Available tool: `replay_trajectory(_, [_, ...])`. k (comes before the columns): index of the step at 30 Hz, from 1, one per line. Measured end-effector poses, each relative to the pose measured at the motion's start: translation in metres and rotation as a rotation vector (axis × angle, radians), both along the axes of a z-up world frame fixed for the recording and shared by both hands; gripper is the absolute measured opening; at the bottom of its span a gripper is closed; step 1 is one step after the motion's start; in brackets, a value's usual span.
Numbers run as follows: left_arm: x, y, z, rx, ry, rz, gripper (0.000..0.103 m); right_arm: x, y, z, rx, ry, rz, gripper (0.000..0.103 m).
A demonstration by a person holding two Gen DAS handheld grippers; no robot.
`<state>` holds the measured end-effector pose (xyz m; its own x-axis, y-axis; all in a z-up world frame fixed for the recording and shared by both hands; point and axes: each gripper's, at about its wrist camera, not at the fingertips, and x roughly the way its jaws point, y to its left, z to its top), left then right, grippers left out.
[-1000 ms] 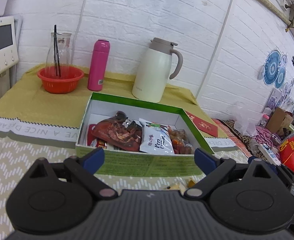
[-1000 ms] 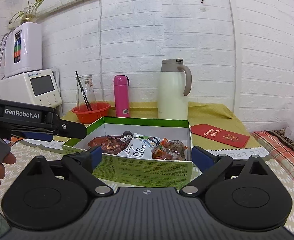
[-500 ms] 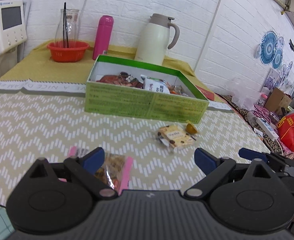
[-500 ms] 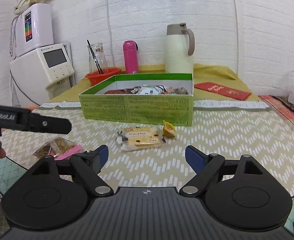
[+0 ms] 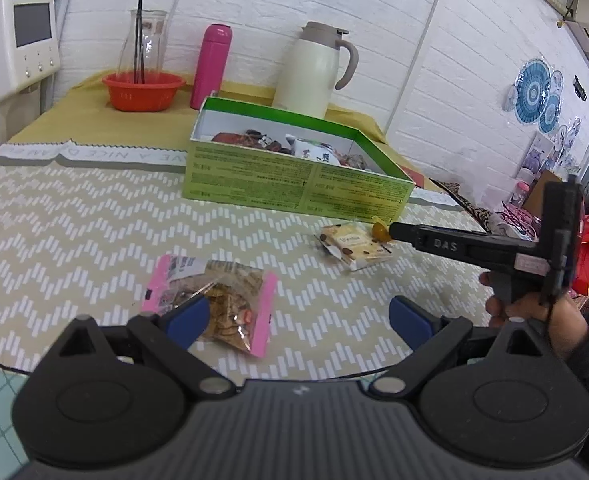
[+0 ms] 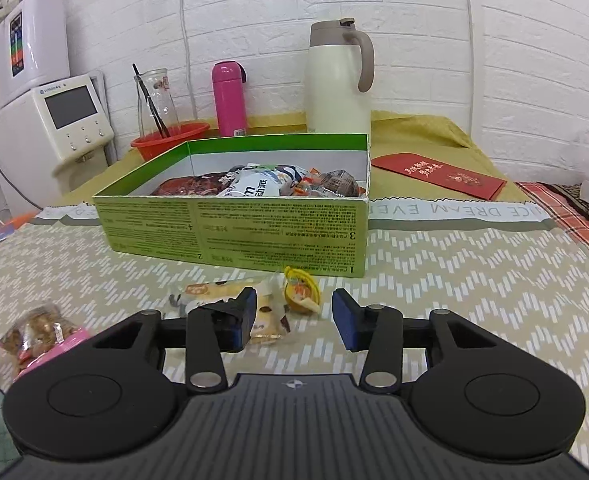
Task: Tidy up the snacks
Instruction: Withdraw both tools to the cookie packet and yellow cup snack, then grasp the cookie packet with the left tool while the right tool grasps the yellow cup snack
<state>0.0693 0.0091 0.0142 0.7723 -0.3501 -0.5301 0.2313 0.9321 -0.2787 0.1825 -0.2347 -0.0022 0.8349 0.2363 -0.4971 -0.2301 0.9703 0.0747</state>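
Right gripper (image 6: 293, 316) jaws closing around orange candy (image 6: 299, 291) on bench (image 6: 454, 280), not yet gripping; left gripper (image 5: 298, 316) jaws wide, empty.

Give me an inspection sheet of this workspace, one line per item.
Surface: chevron-patterned tablecloth, yellow cloth behind.
Job's things: green box holds several snack packs; biscuit pack, small orange snack and pink-edged snack bag lie loose in front.
Clutter: cream jug, pink bottle, red bowl with glass carafe, red envelope.
Grippers: left gripper open over the pink-edged bag; right gripper closing, jaws around the orange snack, not pressing.
Cables: white cord on wall.
Surroundings: white brick wall, white appliance at left.
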Motion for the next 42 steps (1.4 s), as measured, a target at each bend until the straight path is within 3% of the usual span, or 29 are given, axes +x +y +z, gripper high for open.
replay_trajectory(4, [0.014, -0.009, 0.002, 0.011, 0.003, -0.036, 0.096, 0.021, 0.003, -0.009, -0.008, 0.028, 0.004, 0.069])
replay_trajectory(6, [0.026, -0.016, 0.003, 0.022, -0.004, -0.071, 0.096, 0.024, 0.000, -0.015, -0.001, 0.056, 0.004, 0.036])
replay_trajectory(13, [0.093, -0.052, 0.010, 0.070, -0.027, -0.258, 0.096, -0.004, -0.026, -0.003, 0.022, 0.039, -0.057, 0.036])
replay_trajectory(17, [0.146, -0.080, 0.000, 0.098, 0.021, -0.315, 0.096, -0.019, -0.036, 0.000, 0.022, 0.038, -0.071, 0.036])
replay_trajectory(21, [0.173, -0.101, -0.021, 0.176, 0.096, -0.327, 0.096, -0.026, -0.046, 0.001, 0.026, 0.040, -0.094, 0.037])
replay_trajectory(23, [0.175, -0.106, -0.028, 0.190, 0.126, -0.335, 0.096, -0.027, -0.049, 0.001, 0.026, 0.042, -0.095, 0.037])
replay_trajectory(30, [0.143, -0.122, -0.030, 0.251, 0.110, -0.427, 0.096, -0.028, -0.048, -0.002, 0.041, 0.040, -0.089, 0.037])
replay_trajectory(35, [0.157, -0.122, -0.029, 0.241, 0.119, -0.302, 0.095, -0.028, -0.046, -0.006, 0.042, 0.056, -0.090, 0.037])
replay_trajectory(39, [0.161, -0.124, -0.030, 0.255, 0.102, -0.261, 0.075, -0.028, -0.049, -0.007, 0.047, 0.060, -0.100, 0.037])
replay_trajectory(42, [0.157, -0.127, -0.031, 0.278, 0.085, -0.270, 0.075, -0.027, -0.050, -0.008, 0.052, 0.068, -0.109, 0.037])
